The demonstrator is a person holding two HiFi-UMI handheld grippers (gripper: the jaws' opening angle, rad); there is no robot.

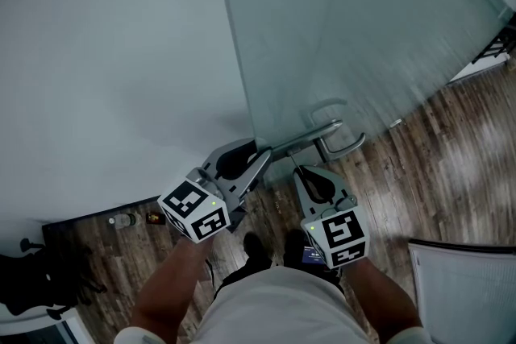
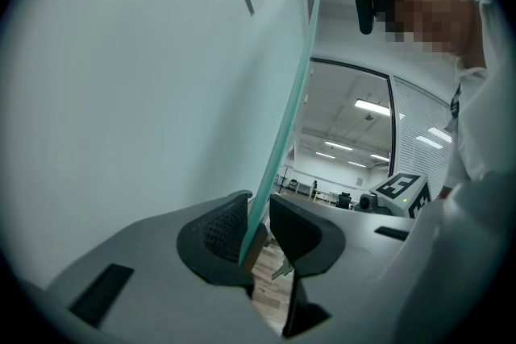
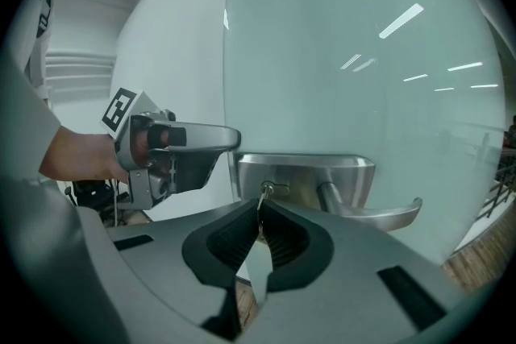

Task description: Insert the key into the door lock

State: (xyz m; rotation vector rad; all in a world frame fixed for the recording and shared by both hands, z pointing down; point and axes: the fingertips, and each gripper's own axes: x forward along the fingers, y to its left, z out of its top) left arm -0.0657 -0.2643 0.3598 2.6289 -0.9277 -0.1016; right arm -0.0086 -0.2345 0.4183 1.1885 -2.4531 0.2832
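The person stands at a glass door (image 1: 347, 20) with a gripper in each hand. The door fills the upper right of the head view. A white wall (image 1: 105, 52) fills the upper left, and a wooden floor (image 1: 451, 165) shows at the lower right.

The left gripper (image 1: 260, 159) is near the middle of the head view, at the edge of the door. In the left gripper view, its fingers (image 2: 219, 228) sit one on each side of the green edge of the glass. They hold the door between them.

The right gripper (image 1: 300, 172) is just to the right of the left one. It points at the metal lock plate (image 3: 322, 173). In the right gripper view, its fingers (image 3: 235, 239) are close together and pinch the key (image 3: 260, 203). The key sticks up from the fingers in the middle of that view. Its tip is at the keyhole (image 3: 270, 190) on the left part of the plate. How far in it goes cannot be seen. The door handle (image 3: 379, 213) sticks out to the right of the keyhole.
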